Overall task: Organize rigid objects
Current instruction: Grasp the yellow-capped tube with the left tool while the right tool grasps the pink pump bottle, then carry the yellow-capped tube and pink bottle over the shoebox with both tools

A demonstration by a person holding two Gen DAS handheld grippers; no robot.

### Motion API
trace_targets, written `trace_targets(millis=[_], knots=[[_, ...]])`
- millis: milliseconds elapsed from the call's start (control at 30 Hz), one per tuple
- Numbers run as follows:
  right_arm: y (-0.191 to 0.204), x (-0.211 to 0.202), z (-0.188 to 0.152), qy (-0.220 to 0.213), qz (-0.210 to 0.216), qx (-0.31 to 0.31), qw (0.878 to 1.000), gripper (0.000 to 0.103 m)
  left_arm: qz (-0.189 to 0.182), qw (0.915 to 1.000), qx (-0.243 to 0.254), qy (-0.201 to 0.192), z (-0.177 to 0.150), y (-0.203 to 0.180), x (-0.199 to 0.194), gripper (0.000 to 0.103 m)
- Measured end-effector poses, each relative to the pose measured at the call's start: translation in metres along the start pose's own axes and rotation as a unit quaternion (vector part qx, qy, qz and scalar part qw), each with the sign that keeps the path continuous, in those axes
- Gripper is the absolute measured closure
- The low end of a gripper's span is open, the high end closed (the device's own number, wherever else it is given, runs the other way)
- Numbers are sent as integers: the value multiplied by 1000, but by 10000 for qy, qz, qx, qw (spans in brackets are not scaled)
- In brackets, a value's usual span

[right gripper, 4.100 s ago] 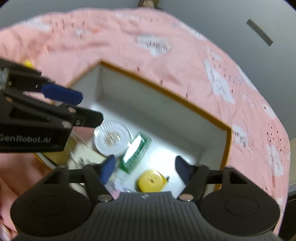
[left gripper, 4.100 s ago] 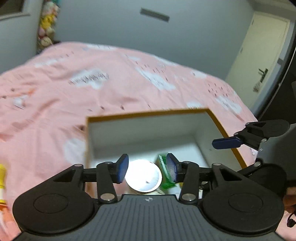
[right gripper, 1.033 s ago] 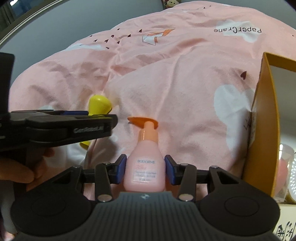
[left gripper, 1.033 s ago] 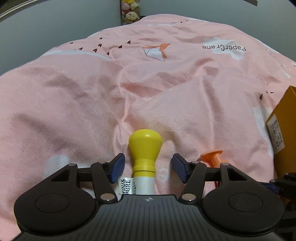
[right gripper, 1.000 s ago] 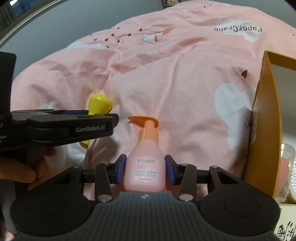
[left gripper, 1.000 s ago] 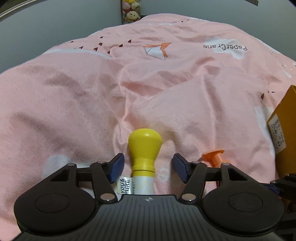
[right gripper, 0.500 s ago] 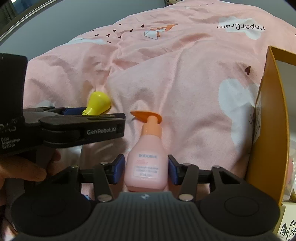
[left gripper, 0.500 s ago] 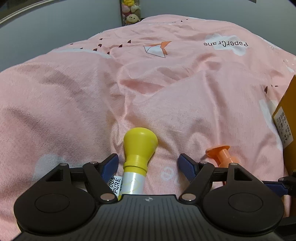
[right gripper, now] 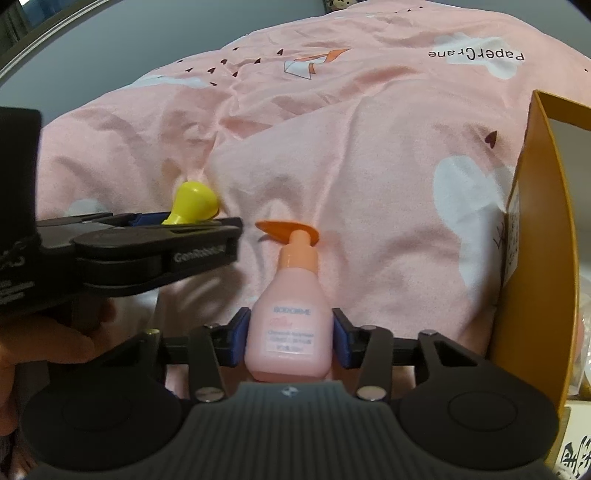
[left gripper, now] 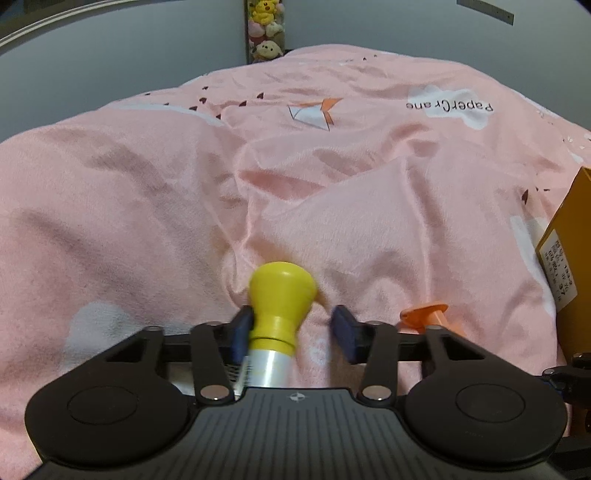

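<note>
A silver bottle with a yellow cap (left gripper: 280,295) lies on the pink bedspread between the fingers of my left gripper (left gripper: 291,334). The left finger touches the bottle's neck; the right finger stands apart from it, so the gripper is open. The yellow cap also shows in the right wrist view (right gripper: 194,203). My right gripper (right gripper: 290,341) is shut on a pink pump bottle (right gripper: 288,332) with an orange pump head. That pump head shows in the left wrist view (left gripper: 424,314).
A yellow-brown cardboard box (right gripper: 543,236) stands to the right, also at the right edge of the left wrist view (left gripper: 569,236). The rumpled pink bedspread (left gripper: 332,166) covers the bed. Plush toys (left gripper: 264,33) sit at the far wall.
My left gripper's fingers have closed in toward the yellow-capped bottle, left finger now touching. My right gripper stays clamped on the pink bottle, which looks slightly raised.
</note>
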State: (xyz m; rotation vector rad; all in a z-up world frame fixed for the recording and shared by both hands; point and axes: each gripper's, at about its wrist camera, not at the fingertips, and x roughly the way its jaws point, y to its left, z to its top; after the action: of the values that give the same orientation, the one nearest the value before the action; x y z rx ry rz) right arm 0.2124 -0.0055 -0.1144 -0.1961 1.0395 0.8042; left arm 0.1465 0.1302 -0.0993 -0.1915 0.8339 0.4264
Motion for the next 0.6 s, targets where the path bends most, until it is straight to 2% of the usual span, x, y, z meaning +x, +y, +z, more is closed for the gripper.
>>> trace_targets(millis=[67,333,600], knots=[[0,0,0,-5,-5,18,10000,58,14,10000,-4,-47,0,0,-2,68],[3,-11,-3,-109,-63,27,9999,59,-97,9996,-109,-245,0,1,-18,68],[8,-33,-3,-322,-84,-8,9994,60,-502,9981,-266,-217,-6,-2,-44,69]])
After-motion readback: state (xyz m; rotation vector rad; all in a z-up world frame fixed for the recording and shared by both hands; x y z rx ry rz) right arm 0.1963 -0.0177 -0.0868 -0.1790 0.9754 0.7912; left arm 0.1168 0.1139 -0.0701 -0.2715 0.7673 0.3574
